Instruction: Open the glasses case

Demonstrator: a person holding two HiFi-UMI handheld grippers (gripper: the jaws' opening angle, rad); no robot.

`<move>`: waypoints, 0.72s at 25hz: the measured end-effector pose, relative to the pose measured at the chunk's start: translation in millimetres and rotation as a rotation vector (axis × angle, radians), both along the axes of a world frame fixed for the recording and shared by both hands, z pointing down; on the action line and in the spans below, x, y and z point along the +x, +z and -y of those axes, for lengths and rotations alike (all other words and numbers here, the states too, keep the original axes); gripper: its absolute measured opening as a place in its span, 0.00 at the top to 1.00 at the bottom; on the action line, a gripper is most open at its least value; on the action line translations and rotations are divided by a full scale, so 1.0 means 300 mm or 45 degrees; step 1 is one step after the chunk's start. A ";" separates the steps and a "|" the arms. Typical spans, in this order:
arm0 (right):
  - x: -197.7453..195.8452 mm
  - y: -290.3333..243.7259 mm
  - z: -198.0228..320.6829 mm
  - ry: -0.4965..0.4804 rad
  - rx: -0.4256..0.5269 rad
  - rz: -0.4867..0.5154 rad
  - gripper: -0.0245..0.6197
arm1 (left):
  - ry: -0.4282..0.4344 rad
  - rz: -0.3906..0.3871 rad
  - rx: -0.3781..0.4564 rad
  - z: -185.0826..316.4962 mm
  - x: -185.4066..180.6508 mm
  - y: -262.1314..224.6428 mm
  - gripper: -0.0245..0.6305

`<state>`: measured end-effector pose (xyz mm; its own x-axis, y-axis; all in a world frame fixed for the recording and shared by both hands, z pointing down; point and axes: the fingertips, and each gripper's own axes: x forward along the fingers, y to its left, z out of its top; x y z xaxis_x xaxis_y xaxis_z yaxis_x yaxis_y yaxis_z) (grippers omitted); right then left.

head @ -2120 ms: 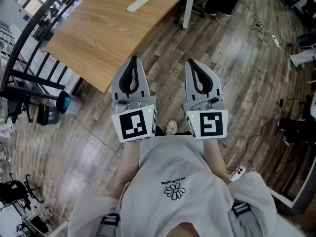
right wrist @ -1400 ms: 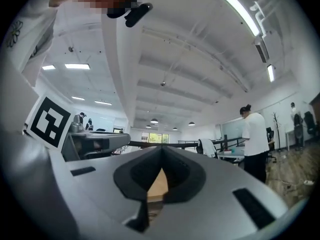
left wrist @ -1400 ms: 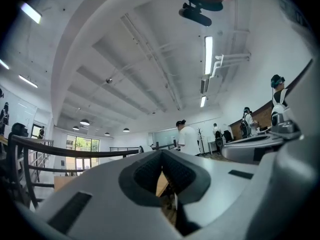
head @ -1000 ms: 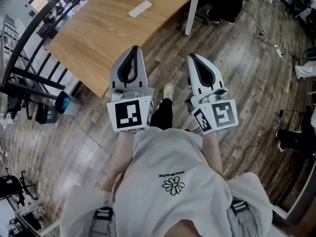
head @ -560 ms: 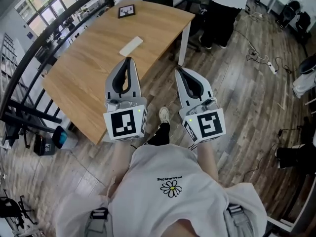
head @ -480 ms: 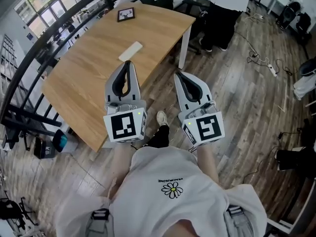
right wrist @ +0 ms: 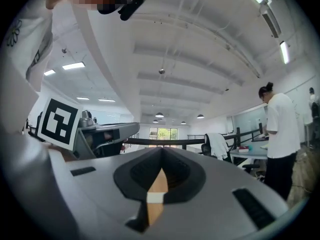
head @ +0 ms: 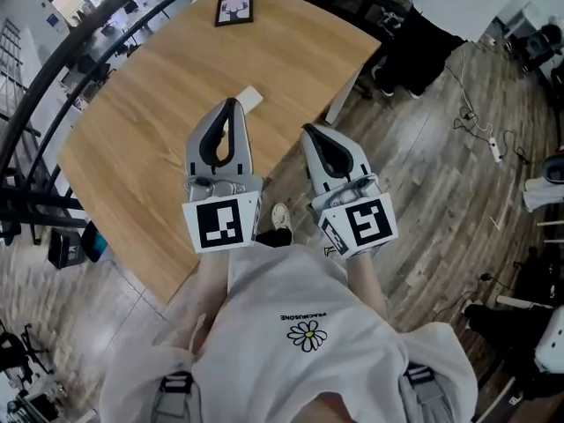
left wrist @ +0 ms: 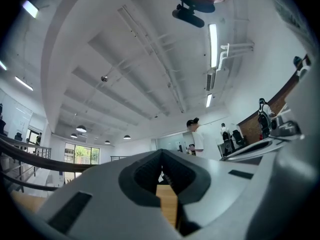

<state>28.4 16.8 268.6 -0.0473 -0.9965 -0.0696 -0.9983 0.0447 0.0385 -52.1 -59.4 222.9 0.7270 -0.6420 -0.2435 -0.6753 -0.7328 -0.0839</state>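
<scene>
Your left gripper (head: 231,104) and right gripper (head: 307,130) are held side by side, each with its jaws pressed together on nothing. The left tip shows over the wooden table (head: 150,95), the right tip about at its edge. The white glasses case (head: 251,98) lies on the tabletop at 1 o'clock, just beside the left tip. A framed picture (head: 233,11) lies at 12 o'clock, far across. Plank floor (head: 441,174) spreads toward 3 o'clock; a person (head: 458,7) stands at 2 o'clock; a dark railing (head: 44,77) curves past at 10 o'clock.
</scene>
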 end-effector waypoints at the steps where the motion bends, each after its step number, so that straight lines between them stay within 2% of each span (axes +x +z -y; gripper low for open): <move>1: 0.018 -0.004 0.057 -0.023 -0.003 0.003 0.95 | -0.012 0.004 0.006 0.044 0.016 0.001 0.94; 4: 0.064 0.003 0.199 -0.102 -0.024 0.088 0.95 | -0.070 0.038 0.003 0.162 0.050 0.033 0.94; 9: 0.029 0.071 0.325 -0.238 -0.096 0.239 0.95 | -0.164 0.016 -0.110 0.271 0.011 0.109 0.94; 18: -0.035 0.085 0.463 -0.428 -0.109 0.181 0.95 | -0.338 -0.001 -0.126 0.338 -0.080 0.130 0.94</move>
